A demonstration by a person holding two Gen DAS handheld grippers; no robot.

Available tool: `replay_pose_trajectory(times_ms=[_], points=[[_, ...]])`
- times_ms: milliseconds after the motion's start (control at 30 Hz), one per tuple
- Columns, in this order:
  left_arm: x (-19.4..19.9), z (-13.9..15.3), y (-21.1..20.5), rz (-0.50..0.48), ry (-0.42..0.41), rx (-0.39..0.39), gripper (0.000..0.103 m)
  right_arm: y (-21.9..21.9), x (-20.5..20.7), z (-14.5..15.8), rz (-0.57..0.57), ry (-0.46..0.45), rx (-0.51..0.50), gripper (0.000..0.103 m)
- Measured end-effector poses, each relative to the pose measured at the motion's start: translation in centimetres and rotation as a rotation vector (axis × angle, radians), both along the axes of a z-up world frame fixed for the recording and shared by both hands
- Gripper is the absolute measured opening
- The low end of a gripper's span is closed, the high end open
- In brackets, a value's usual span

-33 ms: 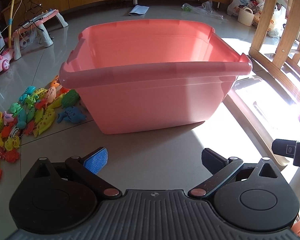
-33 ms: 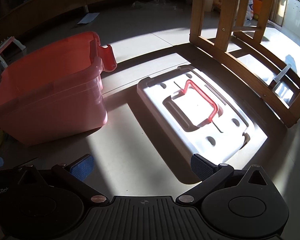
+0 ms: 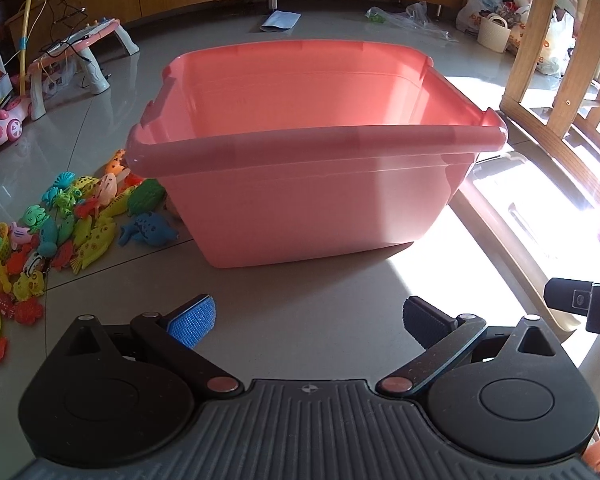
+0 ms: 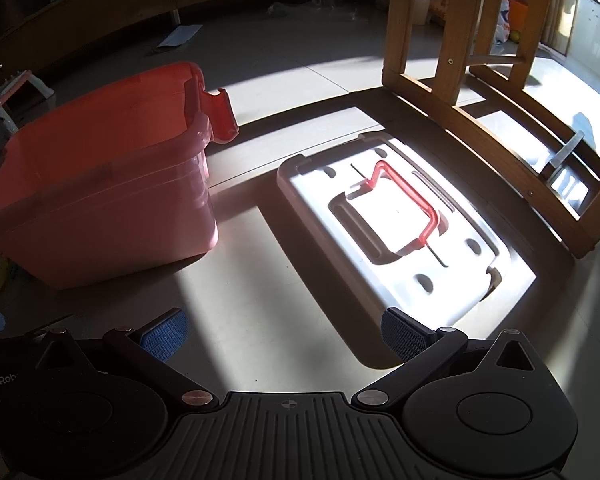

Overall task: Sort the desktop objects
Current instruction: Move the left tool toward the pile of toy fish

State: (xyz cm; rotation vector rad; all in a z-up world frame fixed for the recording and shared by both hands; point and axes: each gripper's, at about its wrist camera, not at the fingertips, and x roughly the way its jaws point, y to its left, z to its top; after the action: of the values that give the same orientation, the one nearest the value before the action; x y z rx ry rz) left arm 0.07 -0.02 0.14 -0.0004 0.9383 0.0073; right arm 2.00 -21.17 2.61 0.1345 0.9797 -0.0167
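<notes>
Plainly, the biggest thing before you was the pink tub (image 3: 312, 184), standing upright on the floor (image 3: 320, 300) with nothing visible inside it, dead ahead of your left hand-held gripper (image 3: 310, 320) and off to the left of your right hand-held gripper (image 4: 284, 336). Beside it, to its right, lay the white lid (image 4: 388, 240) with its red handle (image 4: 410, 196), flat in hard sunlight just ahead of the right one. Both had their jaws spread wide and held nothing. Smallest were the toy fish (image 3: 60, 224), heaped on the floor against the tub's left side, ahead and well to the left of your left fingers. I judged the risks this way: the fish were small, tangled and overlapping, so a wide close could pinch two or skid one across the glossy tile; glare could hide the lid's edge; and the tub looked light enough to slide if bumped.
</notes>
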Motion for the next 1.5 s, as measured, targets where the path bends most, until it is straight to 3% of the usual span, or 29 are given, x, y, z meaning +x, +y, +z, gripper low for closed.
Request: replay_pose_trajectory(times_ms=[133,467,767,1000,1300,1500], points=[[0.5,1.0,1.0,0.057,0.017,-0.041,0.103,1.6,-0.1,0.6,0.039,-0.009,-0.038,0.102],[-5.0,4.7,8.9,0.217,0.0,-0.098,0.103,4.6,-0.9,1.6,0.14,-0.036,-0.084,0.103],[-7.8,5.5,15.2,0.36,-0.003,-0.043,0.103,7.7,-1.8,2.6,0.208,-0.047,-0.086,0.103],[-7.9,4.7,19.4,0.398,-0.015,0.031,0.103,8.7,-1.9,1.8,0.241,-0.024,-0.111,0.103],[-7.1,1.3,25.1,0.463,-0.02,0.057,0.103,9.1,-1.8,-0.1,0.275,0.026,-0.121,0.103],[-5.8,-0.6,28.5,0.484,-0.033,0.019,0.102,9.6,-1.5,-1.7,0.299,0.079,-0.12,0.103]])
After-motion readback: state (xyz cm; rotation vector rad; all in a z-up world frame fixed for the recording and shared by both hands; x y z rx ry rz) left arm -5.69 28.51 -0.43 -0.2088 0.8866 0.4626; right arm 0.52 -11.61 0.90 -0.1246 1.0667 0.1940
